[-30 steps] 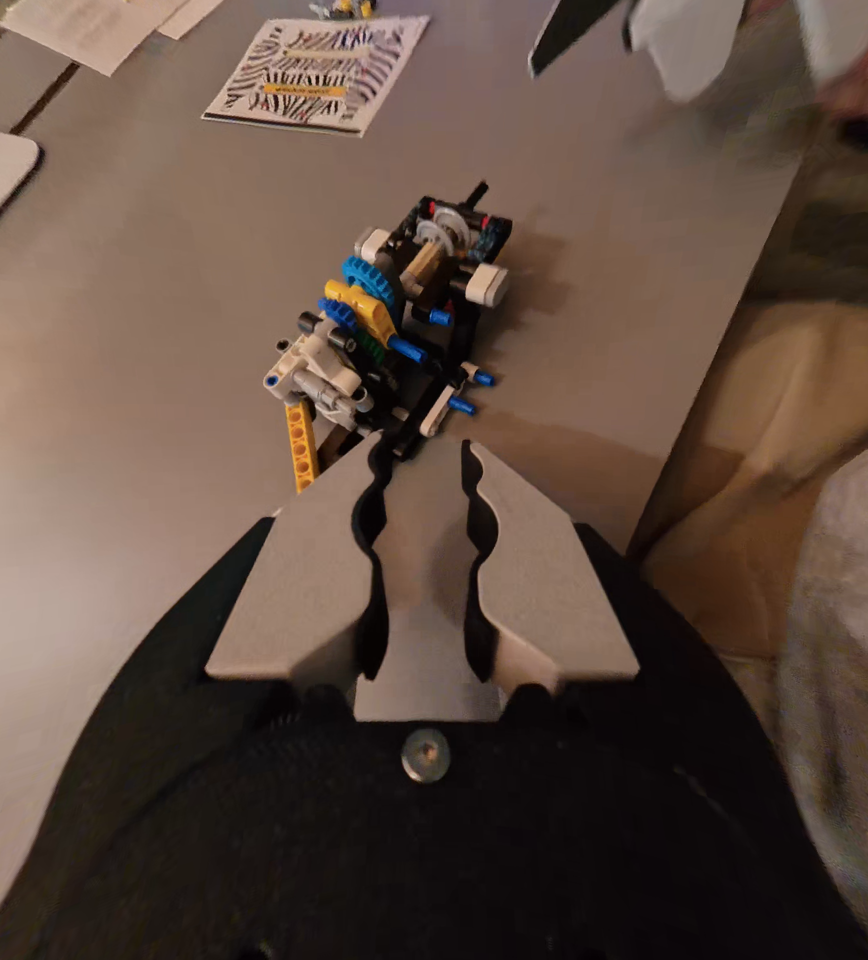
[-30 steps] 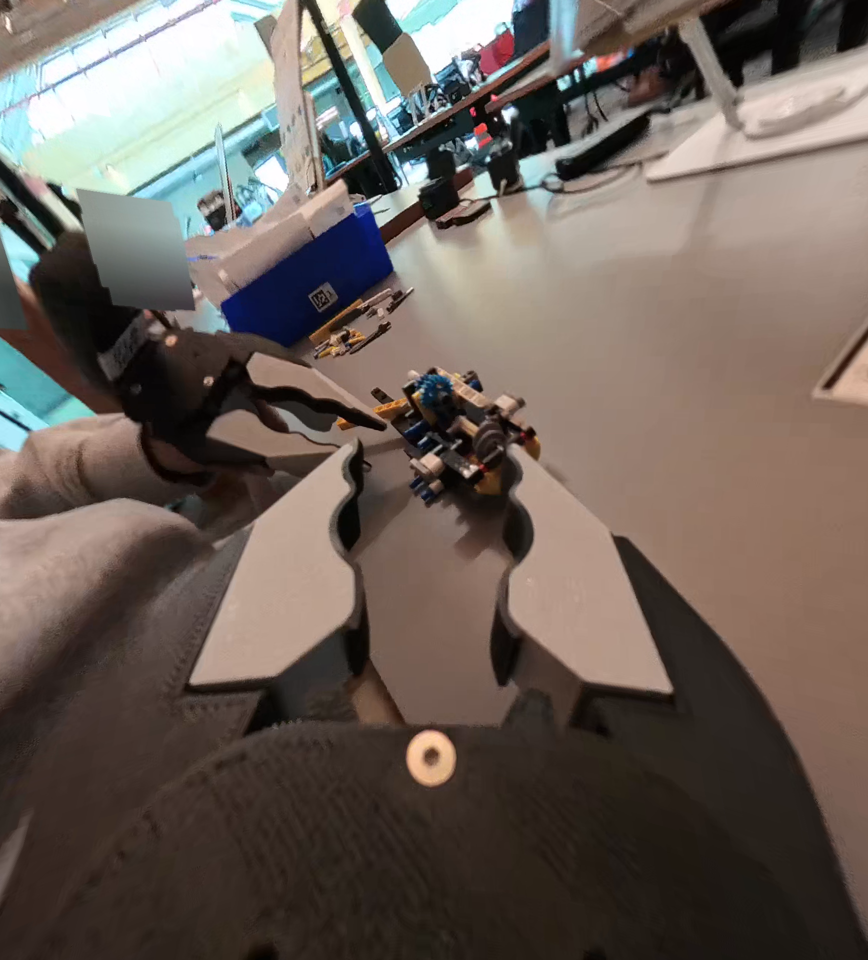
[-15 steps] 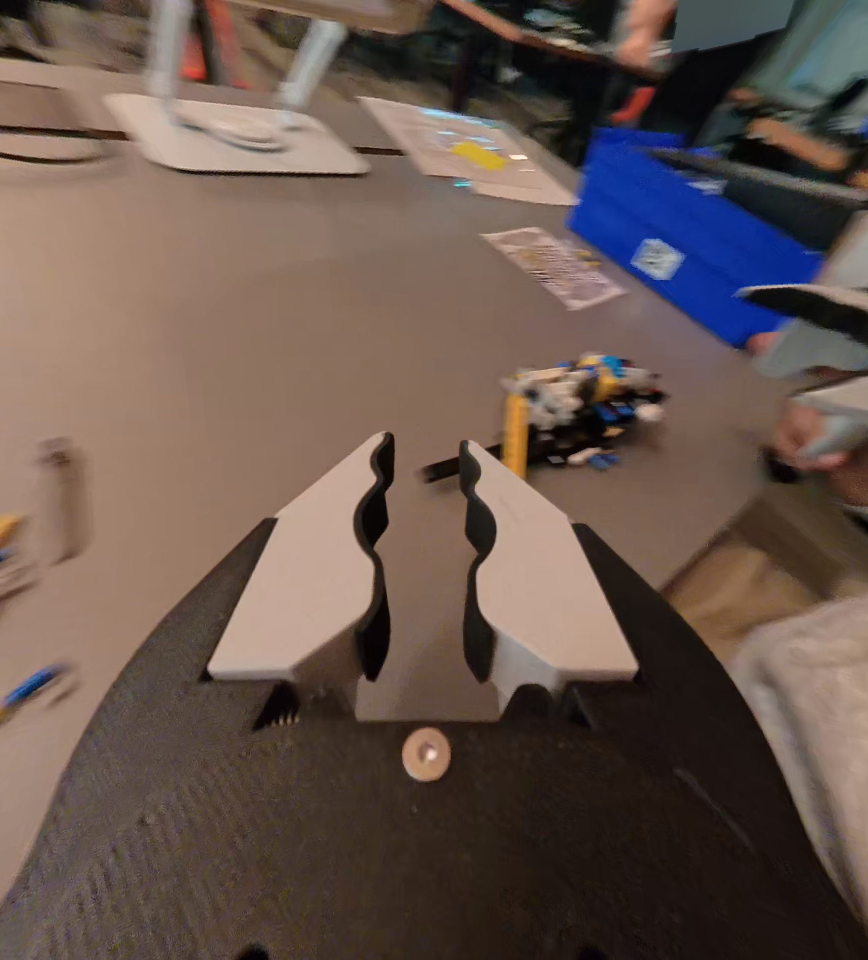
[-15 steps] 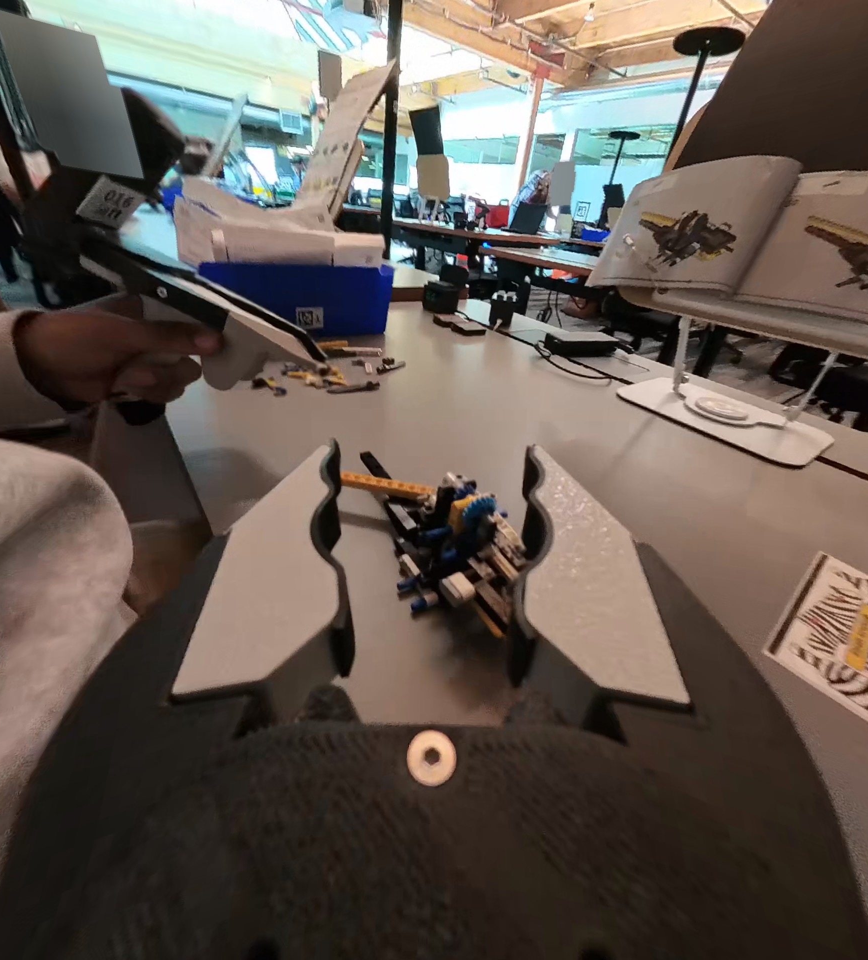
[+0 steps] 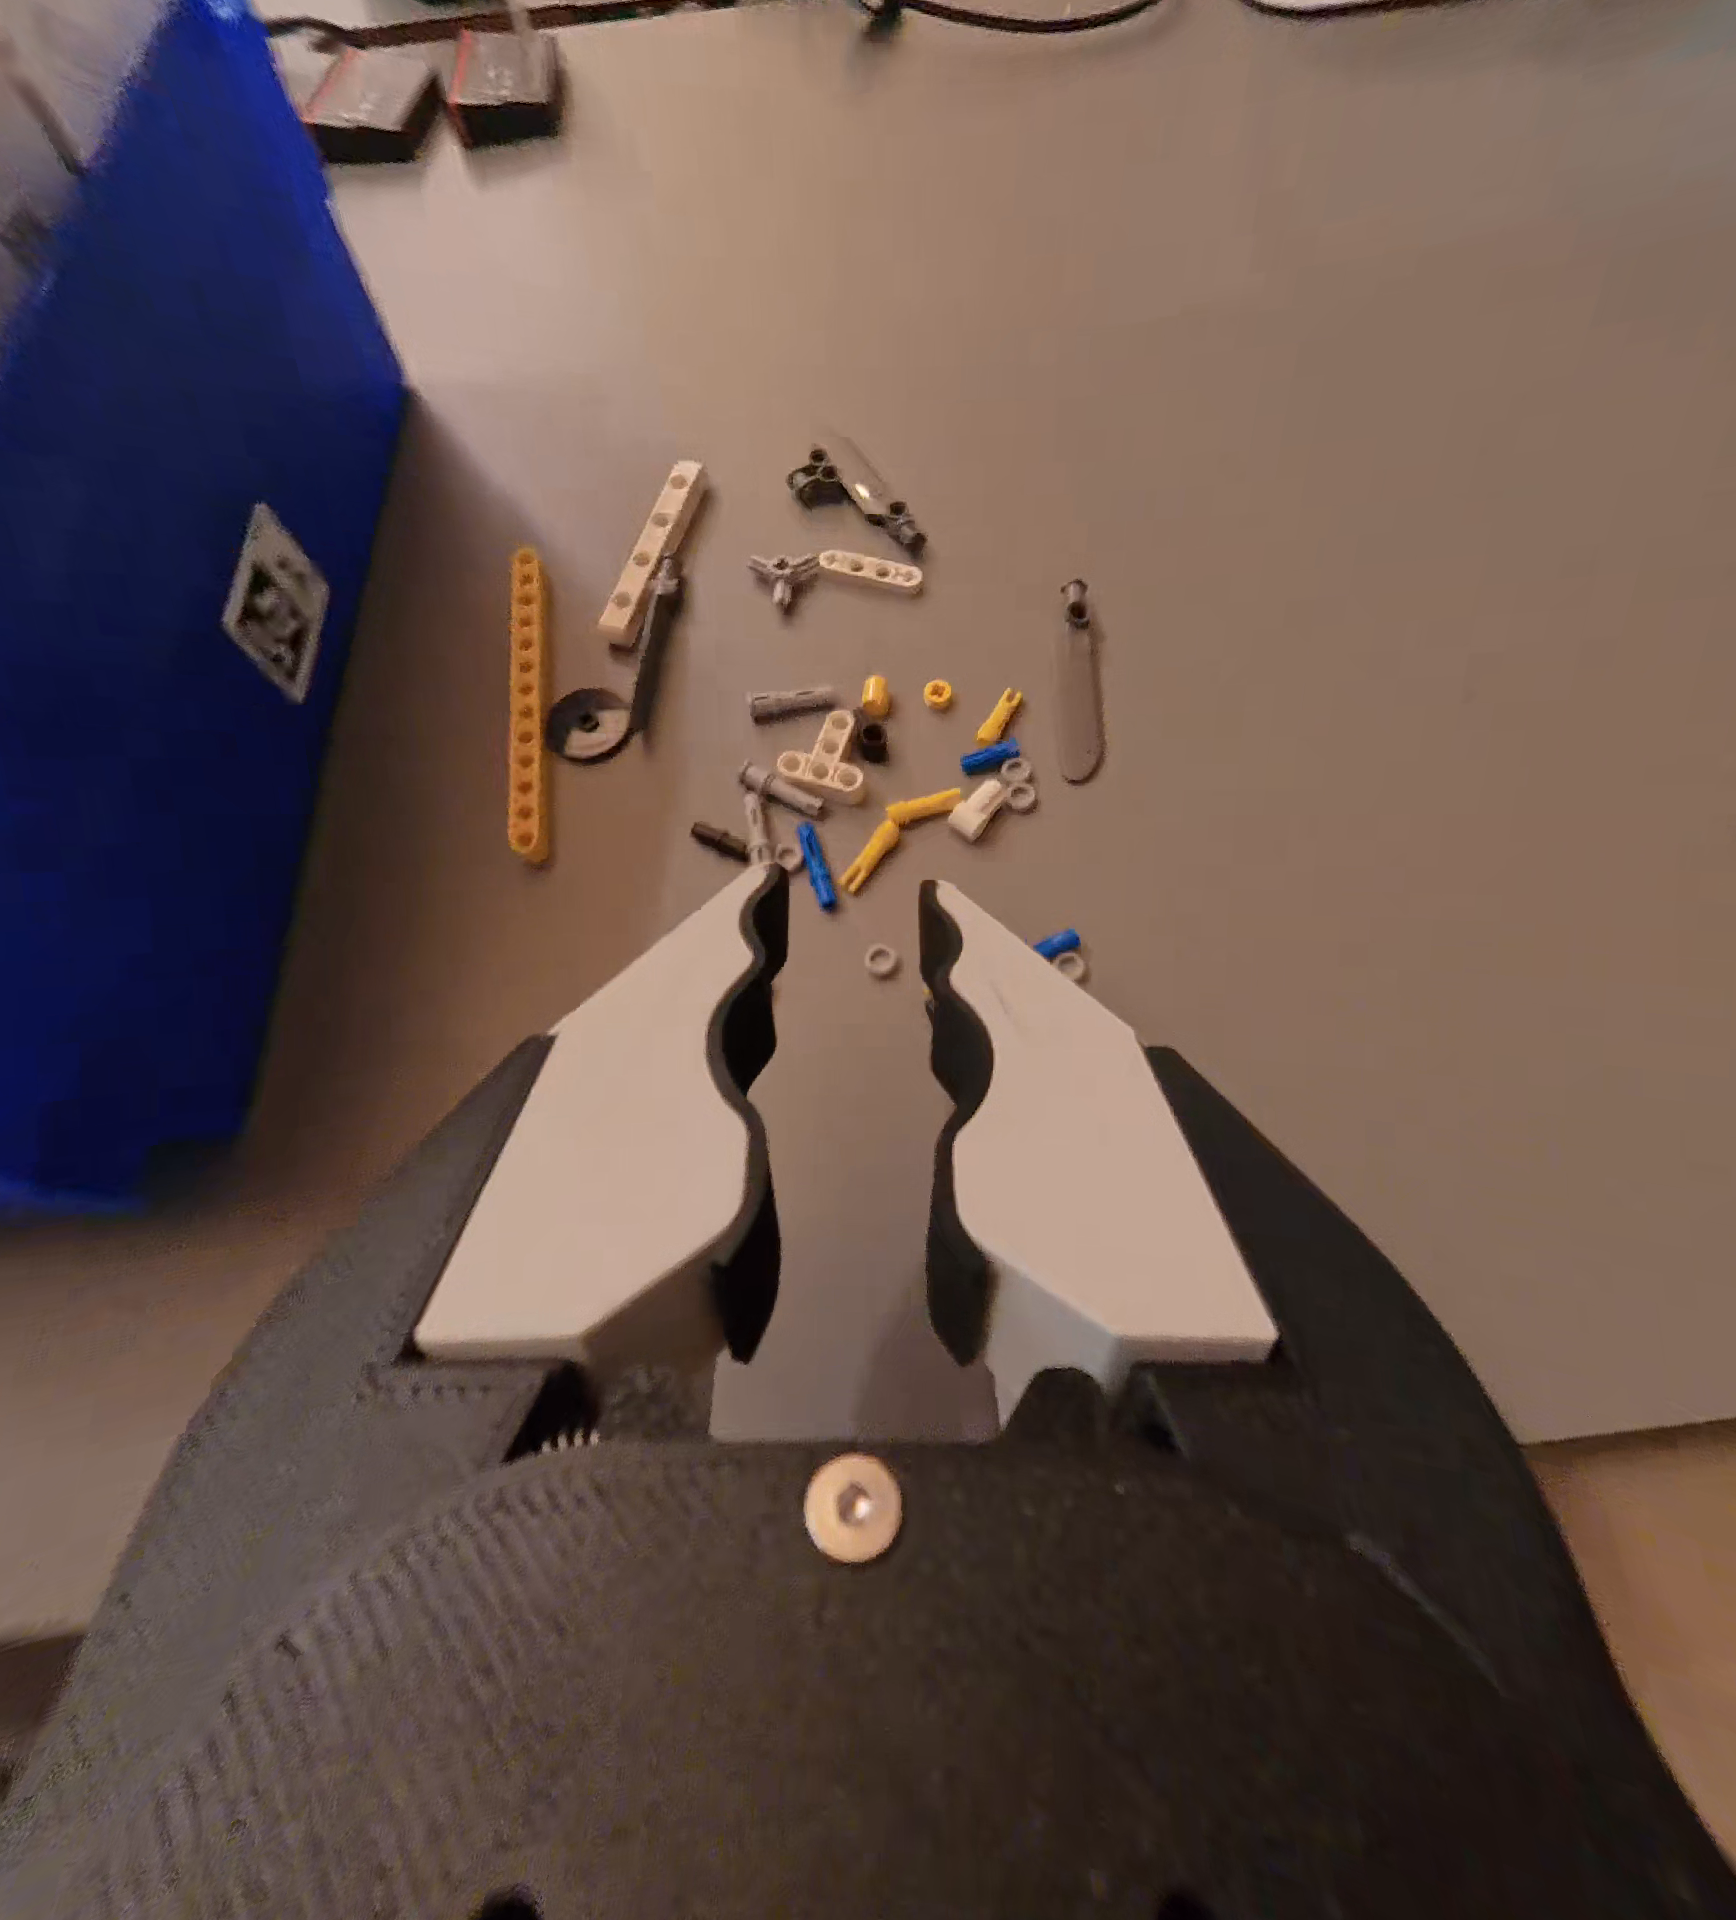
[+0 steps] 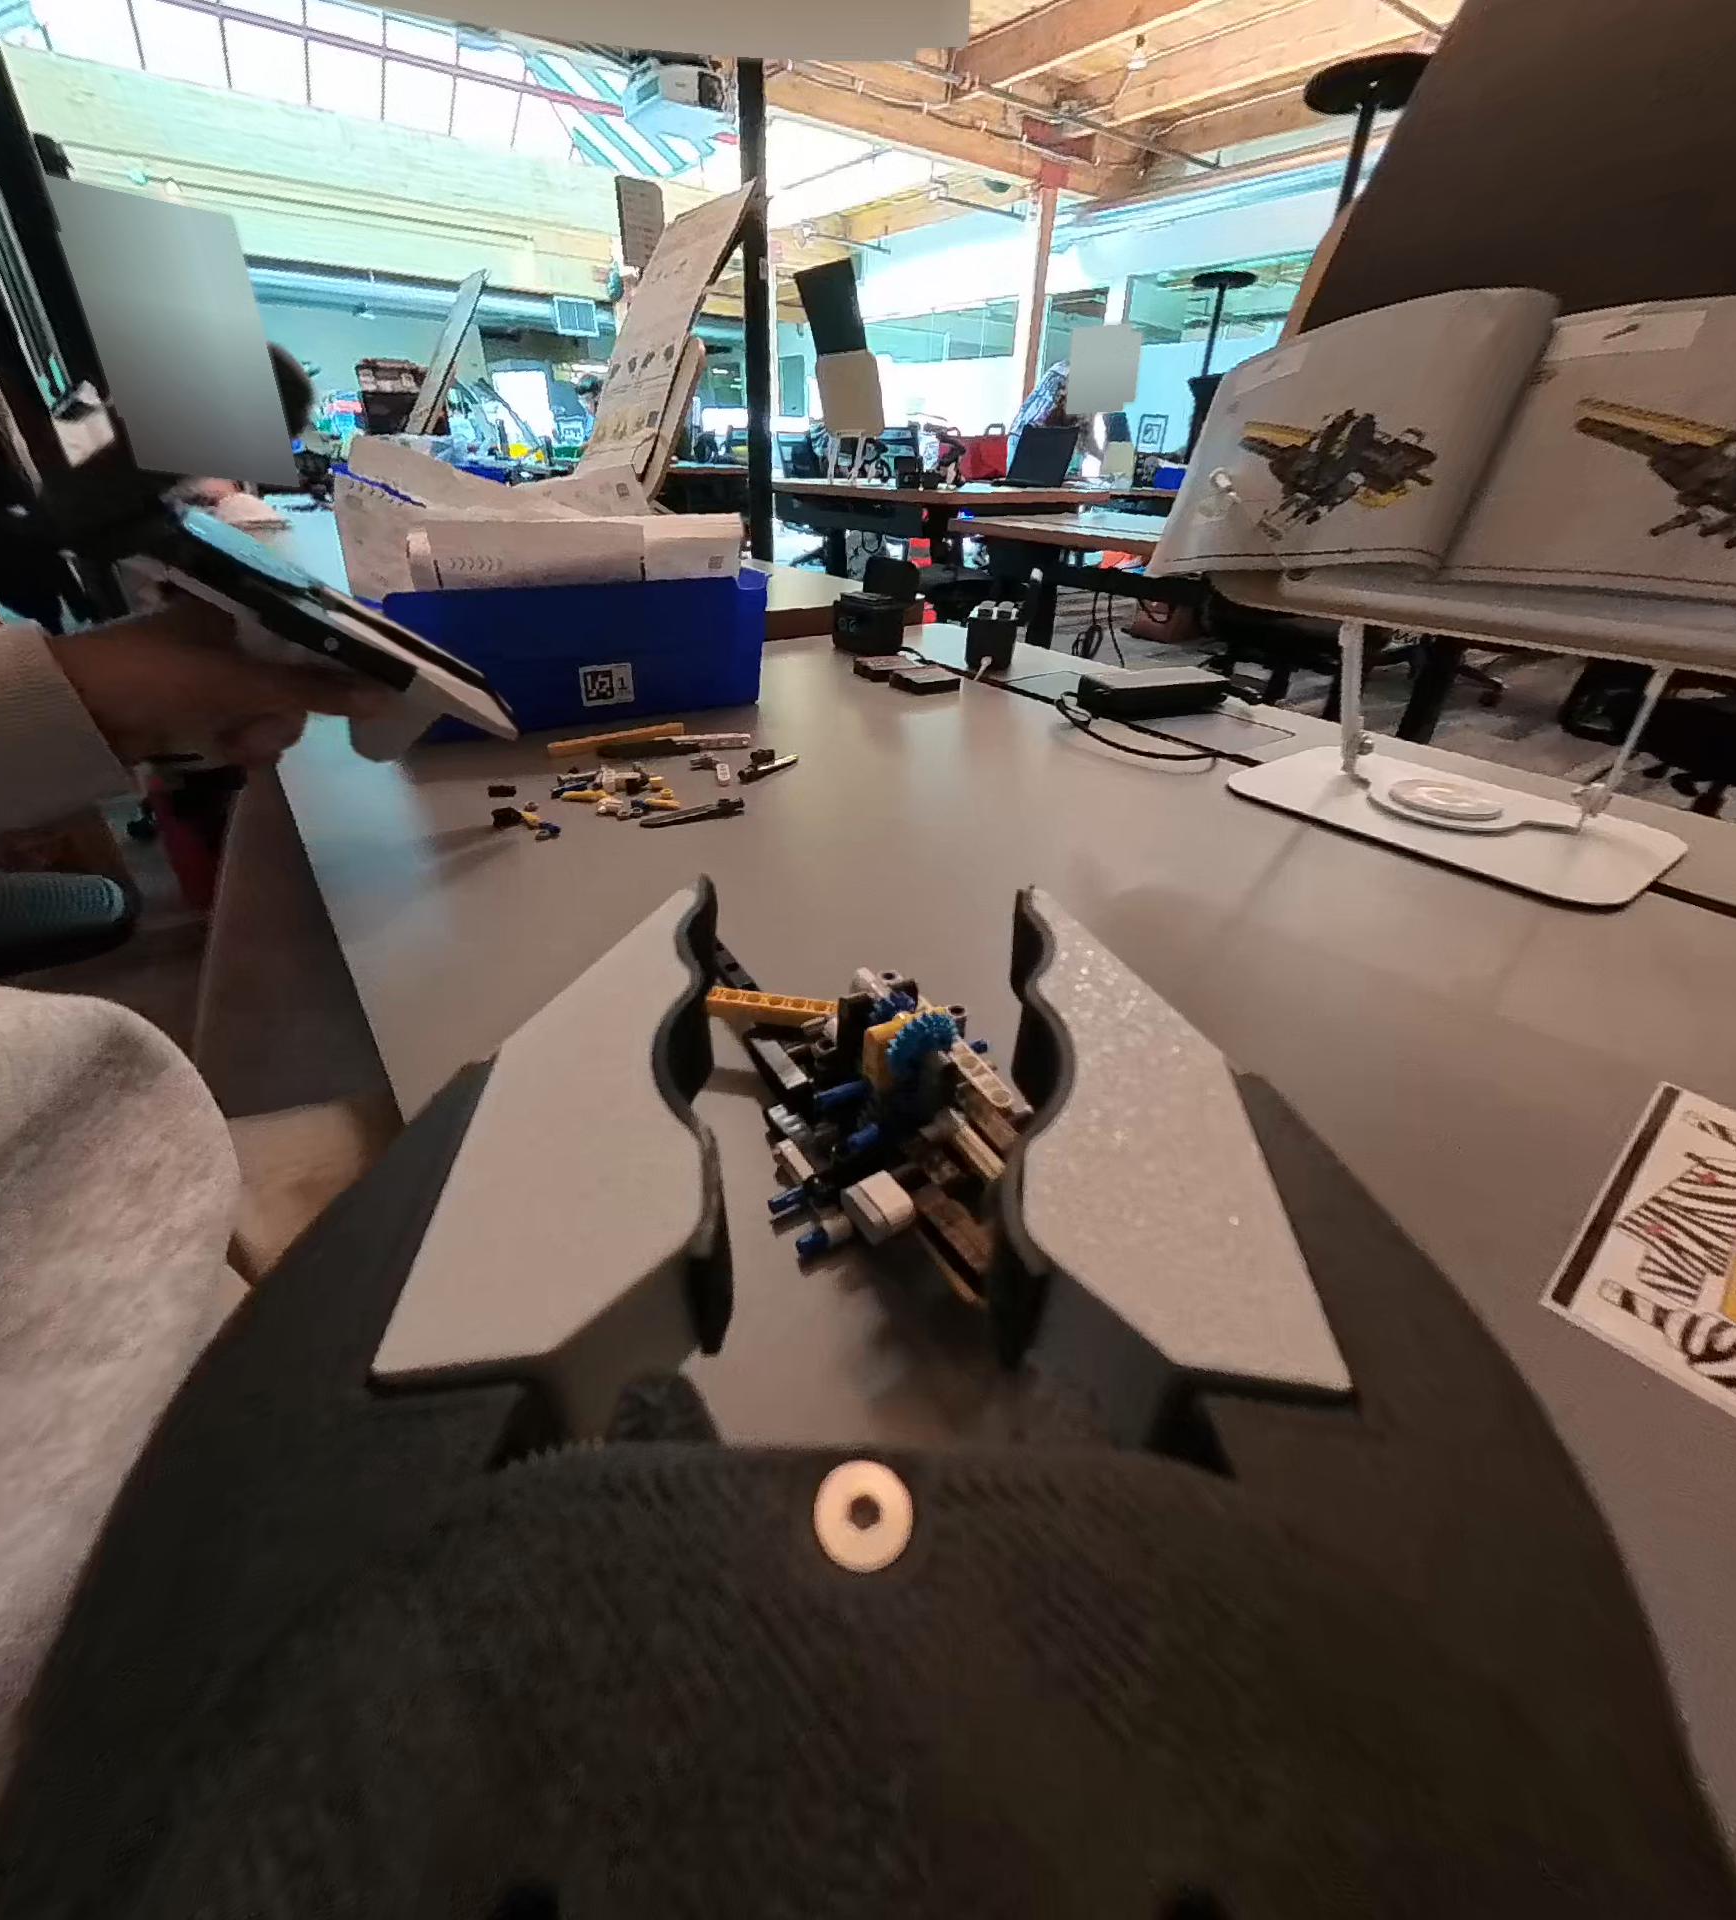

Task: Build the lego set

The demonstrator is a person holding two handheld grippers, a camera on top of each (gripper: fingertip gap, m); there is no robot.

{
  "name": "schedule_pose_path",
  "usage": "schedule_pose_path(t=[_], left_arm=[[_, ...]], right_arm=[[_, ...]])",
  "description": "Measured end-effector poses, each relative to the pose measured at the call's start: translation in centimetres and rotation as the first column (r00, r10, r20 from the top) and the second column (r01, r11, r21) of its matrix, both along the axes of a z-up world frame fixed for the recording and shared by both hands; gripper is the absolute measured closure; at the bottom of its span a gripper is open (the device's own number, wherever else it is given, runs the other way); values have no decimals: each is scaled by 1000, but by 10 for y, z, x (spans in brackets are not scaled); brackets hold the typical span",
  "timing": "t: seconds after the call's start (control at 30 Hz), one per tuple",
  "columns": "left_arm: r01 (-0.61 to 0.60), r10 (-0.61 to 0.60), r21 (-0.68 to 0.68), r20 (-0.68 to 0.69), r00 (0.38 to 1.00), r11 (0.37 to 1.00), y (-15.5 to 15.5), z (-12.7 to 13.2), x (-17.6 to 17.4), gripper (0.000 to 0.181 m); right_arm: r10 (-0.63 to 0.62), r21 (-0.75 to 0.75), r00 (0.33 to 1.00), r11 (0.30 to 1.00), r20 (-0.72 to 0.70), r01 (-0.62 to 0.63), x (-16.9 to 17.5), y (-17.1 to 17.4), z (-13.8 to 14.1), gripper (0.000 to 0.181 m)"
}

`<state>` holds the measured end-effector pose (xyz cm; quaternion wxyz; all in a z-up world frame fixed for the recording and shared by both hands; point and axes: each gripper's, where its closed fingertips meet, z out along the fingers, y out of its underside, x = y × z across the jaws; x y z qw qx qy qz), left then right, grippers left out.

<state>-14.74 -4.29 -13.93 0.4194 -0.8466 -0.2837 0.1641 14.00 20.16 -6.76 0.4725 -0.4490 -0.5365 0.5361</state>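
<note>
Stuck on the side of the blue plastic bin (image 5: 116,831): a white square tag (image 5: 274,603) with a black code pattern and a small digit. Lying on the grey table (image 6: 1259,987): a zebra-striped card (image 6: 1705,1278) with a lettered yellow band. Propped on a white stand (image 6: 1466,821): an open instruction booklet (image 6: 1508,436), print too small to read.

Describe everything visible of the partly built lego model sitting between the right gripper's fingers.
The partly built lego model is a compact plastic assembly, mostly black beams with grey and white connectors, blue pins sticking out on its near side and a blue gear on top by a yellow piece. A yellow holed beam juts out toward the left finger. It rests on the grey table, lying diagonally. The right gripper is open around it; the right finger looks close to or against it, though contact is unclear.
</note>
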Motion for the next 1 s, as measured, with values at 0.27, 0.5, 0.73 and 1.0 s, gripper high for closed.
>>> schedule_pose_path(t=[0.27,0.5,0.73,1.0], left_arm=[[7,-6,-44,28,1000,999,29,-10,-58,161],[81,-76,-117,46,996,990,60,-11,-87,164],[208,-193,-140,112,975,968,96,-29,-69,148],[207,-176,-182,170,970,961,104,-49,-72,141]], right_arm=[[-11,-28,1000,1000,-1,11,4,6,1,128],[-4,-29,1000,1000,12,5,3,5,-3,129],[-3,-46,1000,999,13,3,3,7,-4,130],[-7,-57,1000,998,9,8,4,10,-3,130]])
